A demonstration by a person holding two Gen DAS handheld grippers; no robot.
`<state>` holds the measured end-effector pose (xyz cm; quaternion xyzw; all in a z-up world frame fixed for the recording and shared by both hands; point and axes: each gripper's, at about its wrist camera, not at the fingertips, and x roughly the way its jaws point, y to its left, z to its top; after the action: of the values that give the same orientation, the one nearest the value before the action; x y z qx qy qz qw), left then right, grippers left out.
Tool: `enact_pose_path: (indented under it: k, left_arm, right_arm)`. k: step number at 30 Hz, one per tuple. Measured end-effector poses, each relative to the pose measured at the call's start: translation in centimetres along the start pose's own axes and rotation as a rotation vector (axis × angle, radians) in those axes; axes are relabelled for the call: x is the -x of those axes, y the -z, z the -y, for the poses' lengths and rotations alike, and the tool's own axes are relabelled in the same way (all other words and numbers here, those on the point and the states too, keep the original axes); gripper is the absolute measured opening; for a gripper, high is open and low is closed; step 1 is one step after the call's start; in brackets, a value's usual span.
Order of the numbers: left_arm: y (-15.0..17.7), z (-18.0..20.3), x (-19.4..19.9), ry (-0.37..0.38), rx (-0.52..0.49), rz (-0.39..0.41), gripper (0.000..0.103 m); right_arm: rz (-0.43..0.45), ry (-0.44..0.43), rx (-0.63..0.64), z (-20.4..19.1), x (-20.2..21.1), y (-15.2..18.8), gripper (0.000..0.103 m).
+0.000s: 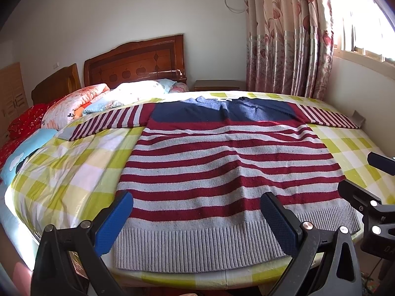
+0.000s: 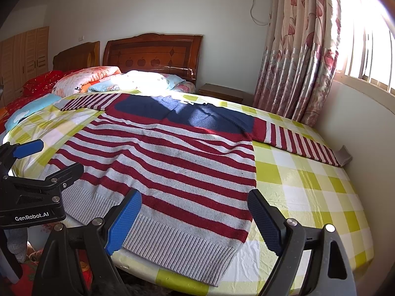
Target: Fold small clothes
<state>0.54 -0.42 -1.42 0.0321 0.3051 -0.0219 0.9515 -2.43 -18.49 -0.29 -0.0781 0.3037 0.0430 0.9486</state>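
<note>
Flat, ribbed-hem striped knit sweater (image 1: 222, 167) on checked bedsheet (image 1: 74, 167)

Left wrist view: low at bed foot, facing headboard, near hem of the red-and-grey striped knit sweater (image 1: 222, 167). Right wrist view: similar, offset rightward. Shared: sweater (image 2: 167, 162), carved wooden headboard (image 1: 135, 61).
</note>
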Motion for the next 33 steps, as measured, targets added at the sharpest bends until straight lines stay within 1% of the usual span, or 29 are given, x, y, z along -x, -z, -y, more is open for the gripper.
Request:
enact_pose_path:
  k: [33]
  left_arm:
    - [0.17, 0.15, -0.05, 0.005, -0.003, 0.000, 0.103]
  right_arm:
    - [-0.001, 0.001, 0.001, 0.00, 0.01, -0.04, 0.089]
